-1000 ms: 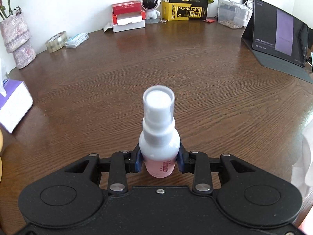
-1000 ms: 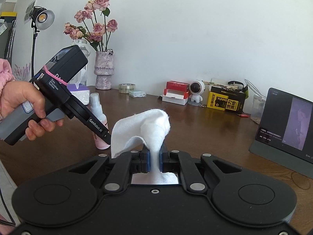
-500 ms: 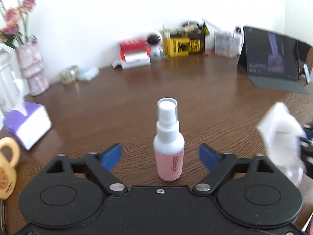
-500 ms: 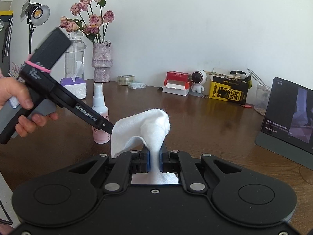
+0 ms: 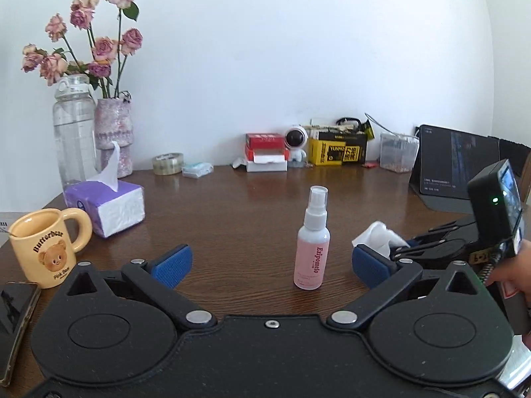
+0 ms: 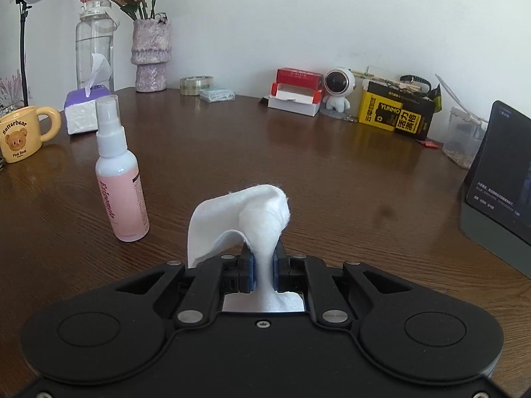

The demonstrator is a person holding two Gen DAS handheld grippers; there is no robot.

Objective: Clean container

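Observation:
A pink spray bottle [image 5: 312, 251] with a white cap stands upright on the brown table, also in the right wrist view [image 6: 120, 179]. My left gripper [image 5: 270, 265] is open and empty, drawn back from the bottle. My right gripper [image 6: 264, 267] is shut on a folded white cloth [image 6: 247, 219], to the right of the bottle; it shows in the left wrist view [image 5: 441, 248] with the cloth [image 5: 378, 238]. A yellow bear mug [image 5: 44, 247] stands at the left, also in the right wrist view [image 6: 23, 134].
A purple tissue box [image 5: 106, 204], a clear water bottle [image 5: 74, 132] and a vase of roses [image 5: 113, 136] stand at the left. A phone [image 5: 13, 318] lies by the mug. Boxes [image 5: 338, 151] line the wall. A tablet [image 5: 461, 169] stands at the right.
My left gripper opened, let go of the spray bottle and pulled back and up. The bottle stays standing on the table. My right gripper still holds the cloth, tilted lower.

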